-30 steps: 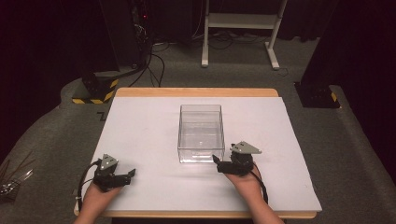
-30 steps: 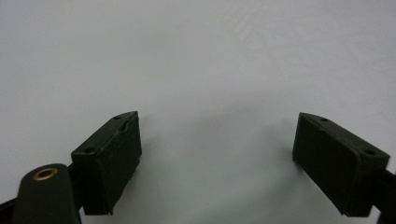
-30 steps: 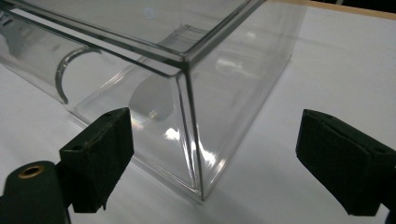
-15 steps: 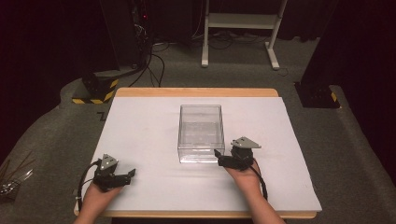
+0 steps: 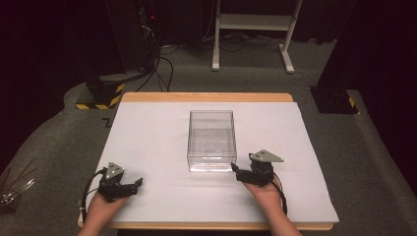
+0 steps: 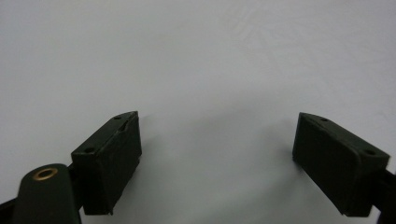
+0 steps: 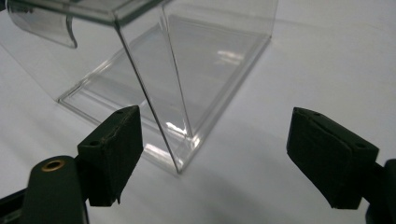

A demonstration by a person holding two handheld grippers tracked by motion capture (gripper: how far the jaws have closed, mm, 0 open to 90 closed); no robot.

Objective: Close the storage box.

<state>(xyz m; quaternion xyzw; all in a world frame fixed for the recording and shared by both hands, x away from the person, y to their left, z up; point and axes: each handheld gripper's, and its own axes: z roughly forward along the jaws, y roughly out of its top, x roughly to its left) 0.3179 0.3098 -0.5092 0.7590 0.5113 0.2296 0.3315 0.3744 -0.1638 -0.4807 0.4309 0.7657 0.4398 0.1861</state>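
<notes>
While the clear plastic box [image 5: 210, 140] stands upright and open-topped near the middle of the white surface [image 5: 147, 147], a little nearer the front edge than the back, nothing has hold of it yet. It appears empty. Its walls look thin, stiff and glossy, so I judge it light, slippery under the pads and liable to skate across the sheet if pushed from one side; squeezed too hard, a wall could flex or crack. The rim of a wall seems the sensible place to pinch, one jaw inside and one outside. From the right gripper view, the near right corner of the box [image 7: 154, 93] sits just ahead of the jaws, with a curved tab at the rim.

Beside that corner, the right gripper [image 5: 237, 173] points at the box, jaws spread wide and empty; whether a tip touches the wall I cannot tell. Toward the front left corner of the surface, well apart from the box, the left gripper [image 5: 136, 183] rests low with its jaws likewise parted over bare sheet [image 6: 210, 70].
</notes>
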